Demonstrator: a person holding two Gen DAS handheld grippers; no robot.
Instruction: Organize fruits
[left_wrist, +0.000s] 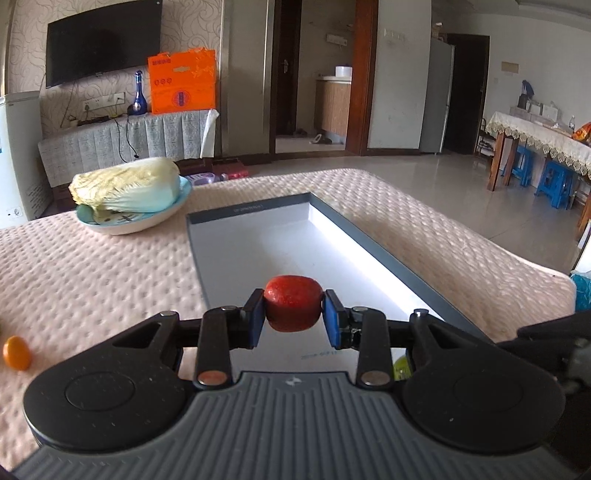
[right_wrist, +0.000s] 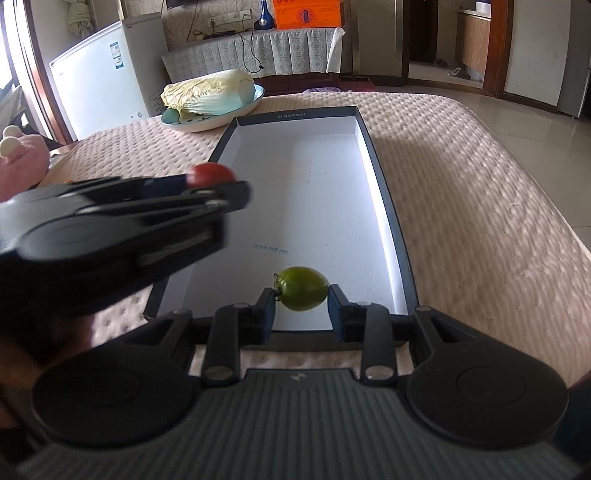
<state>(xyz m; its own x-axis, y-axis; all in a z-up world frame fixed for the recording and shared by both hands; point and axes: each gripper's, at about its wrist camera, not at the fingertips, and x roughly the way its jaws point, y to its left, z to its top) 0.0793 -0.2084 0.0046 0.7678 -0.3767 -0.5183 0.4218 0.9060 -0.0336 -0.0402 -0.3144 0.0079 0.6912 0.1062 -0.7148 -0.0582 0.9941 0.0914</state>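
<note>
Red fruit (left_wrist: 293, 303) is clamped between the blue pads of the left tongs (left_wrist: 293, 314), held above the near half of the shallow white-lined box (left_wrist: 258, 254). Green fruit (right_wrist: 303, 288) sits between the pads of the right tongs (right_wrist: 302, 306) over the near end of the same box; the right pad touches it, the left pad meets only its stem end, so the hold appears light. Whether the green fruit rests on the box floor cannot be told.

Box interior is otherwise bare. One orange fruit (left_wrist: 16, 352) lies on the quilted table (left_wrist: 110, 277) cover, well apart from the box on the left. A cabbage (left_wrist: 125, 188) on a plate (left_wrist: 110, 227) stands beyond the box's far left corner; it is not part of the work.

Assessment: both fruits are at the placing stage. Recommended practice: lower each fruit until it touches the floor before parting the tongs, as round fruit will likely roll if dropped. Set the red fruit further in, clear of the green one, and keep the two tools from colliding.
</note>
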